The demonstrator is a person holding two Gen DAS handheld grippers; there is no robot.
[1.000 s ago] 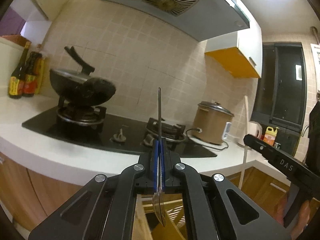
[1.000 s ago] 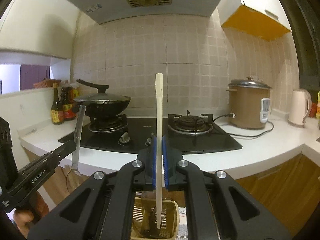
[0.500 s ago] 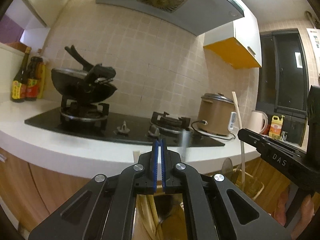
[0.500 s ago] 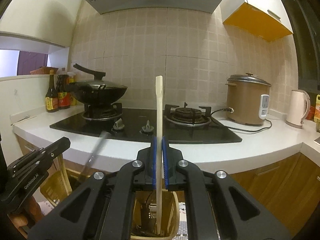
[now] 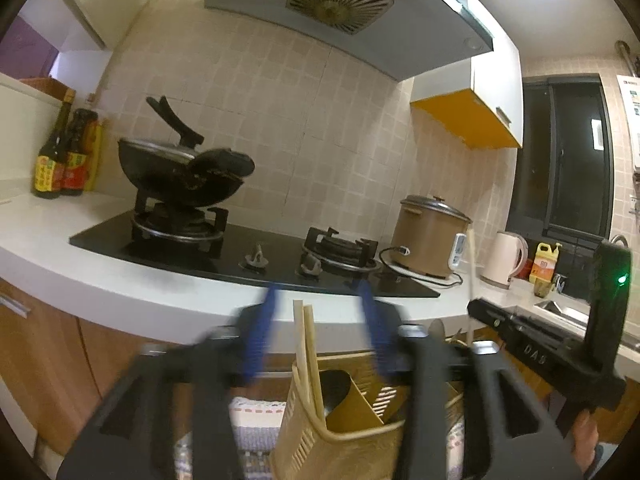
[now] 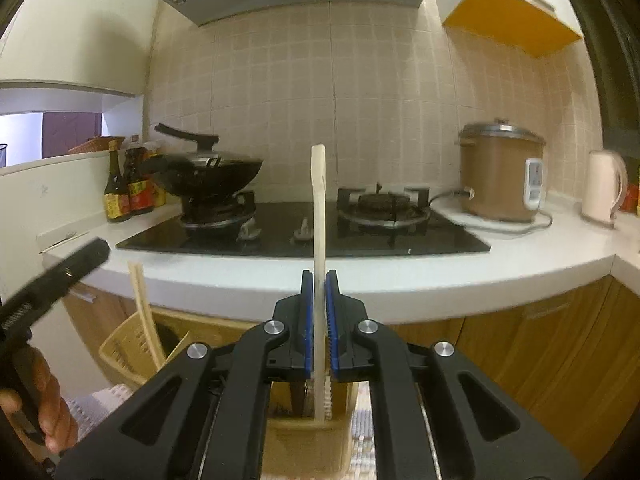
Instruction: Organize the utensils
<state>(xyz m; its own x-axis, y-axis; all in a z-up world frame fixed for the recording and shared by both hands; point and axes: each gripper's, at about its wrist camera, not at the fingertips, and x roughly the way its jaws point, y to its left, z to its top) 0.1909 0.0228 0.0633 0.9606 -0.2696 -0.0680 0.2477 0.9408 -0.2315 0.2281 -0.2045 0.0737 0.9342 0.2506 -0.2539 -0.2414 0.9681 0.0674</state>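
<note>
In the left wrist view my left gripper (image 5: 318, 300) is open, jaws wide and blurred, empty, above a yellow slotted utensil basket (image 5: 304, 432). A pair of chopsticks (image 5: 306, 356) leans in its left compartment, with a dark utensil beside it. In the right wrist view my right gripper (image 6: 319, 300) is shut on an upright pale wooden spatula (image 6: 319, 216), whose lower end reaches into a second basket (image 6: 308, 444) below. The first basket with chopsticks (image 6: 144, 320) shows at left there, beside the left gripper's body (image 6: 52, 276).
A white counter (image 6: 440, 276) holds a black hob (image 6: 304, 232), a lidded wok (image 6: 208, 172), sauce bottles (image 6: 128, 192), a brown rice cooker (image 6: 500, 172) and a kettle (image 6: 604, 188). Wooden cabinet fronts lie below. The baskets stand on a patterned mat (image 5: 256, 424).
My left gripper has let go of the metal utensil it held a second ago and has opened wide above the basket. The right gripper has lowered the spatula a little.
</note>
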